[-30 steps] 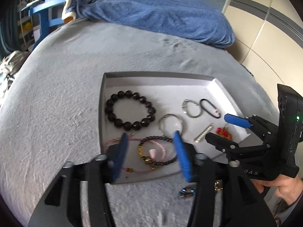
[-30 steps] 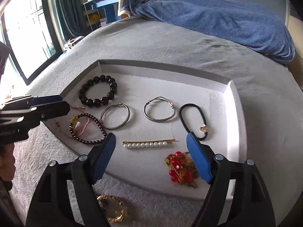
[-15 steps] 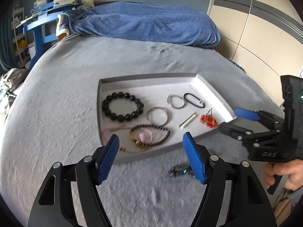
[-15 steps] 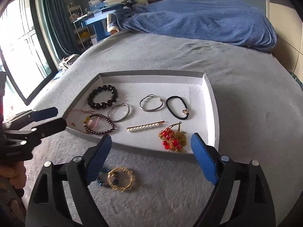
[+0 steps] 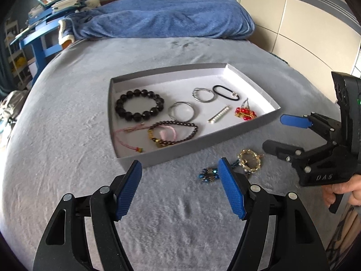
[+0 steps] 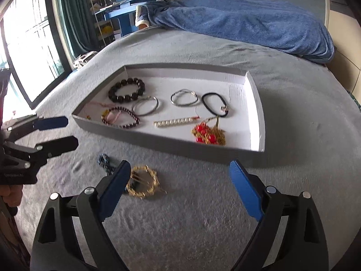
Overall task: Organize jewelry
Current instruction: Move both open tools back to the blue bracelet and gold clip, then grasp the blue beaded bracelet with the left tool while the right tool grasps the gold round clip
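A grey shallow tray (image 5: 191, 145) (image 6: 171, 142) with a white floor lies on the grey bed. In it are a black bead bracelet (image 5: 138, 108) (image 6: 126, 90), a dark red bead bracelet (image 5: 173, 134), silver bangles (image 5: 181, 111), a black hair tie (image 5: 225, 92), a pearl clip (image 5: 218, 117) (image 6: 176, 122) and a red and gold ornament (image 5: 244, 114) (image 6: 208, 133). A gold ring-shaped piece (image 5: 249, 160) (image 6: 142, 181) and a blue bead piece (image 5: 209, 174) (image 6: 103, 160) lie on the bed in front of the tray. My left gripper (image 5: 180, 189) and right gripper (image 6: 180, 189) are open and empty, held above the bed short of the tray.
A blue blanket (image 5: 167, 20) lies heaped at the far end of the bed. Blue shelves with books (image 6: 135, 2) stand beyond it, a window (image 6: 27, 45) is on the left and pale cupboard panels (image 5: 304, 33) are on the right.
Both grippers have pulled back from over the tray toward the near side of the bed. The left gripper's jaws have opened wider. The gold and blue pieces have come into fuller view.
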